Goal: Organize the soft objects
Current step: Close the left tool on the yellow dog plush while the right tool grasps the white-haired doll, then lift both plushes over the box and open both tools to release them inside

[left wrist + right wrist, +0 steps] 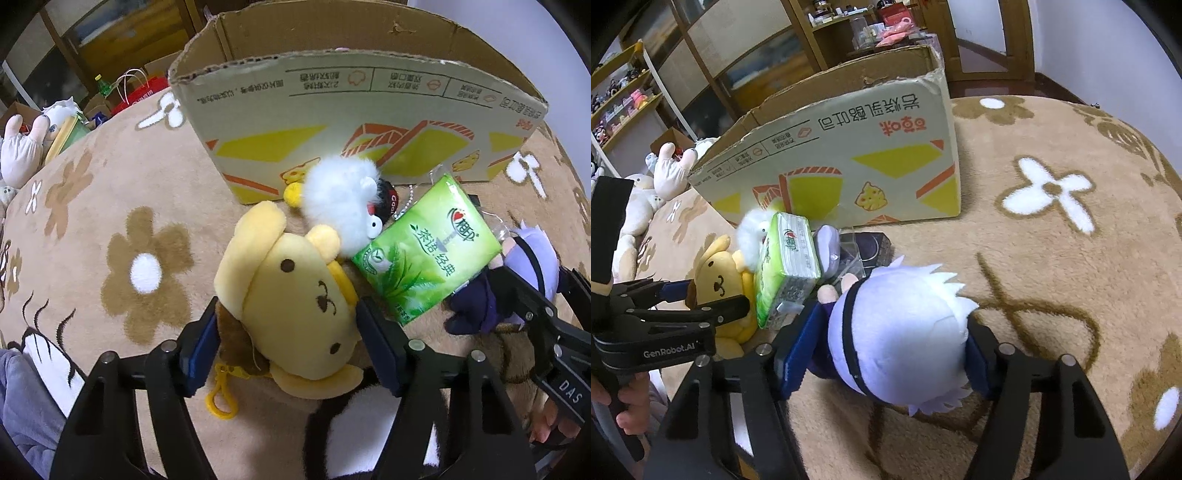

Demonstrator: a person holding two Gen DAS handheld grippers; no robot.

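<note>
My left gripper [291,339] is shut on a yellow dog plush [295,295] that lies on the flowered rug; it also shows in the right wrist view [720,284]. My right gripper [886,350] is shut on a doll with lilac-white hair [897,332], seen in the left wrist view [532,258] at the right. Between them lie a green tissue pack [424,254] [786,266] and a white fluffy plush [340,199]. An open cardboard box [351,110] [849,155] stands just behind the pile.
The beige flowered rug [1052,221] spreads wide to the right. A dark small box and clear packaging [864,251] lie by the carton. Other plush toys [646,199] sit at the far left. Shelves and cabinets stand behind.
</note>
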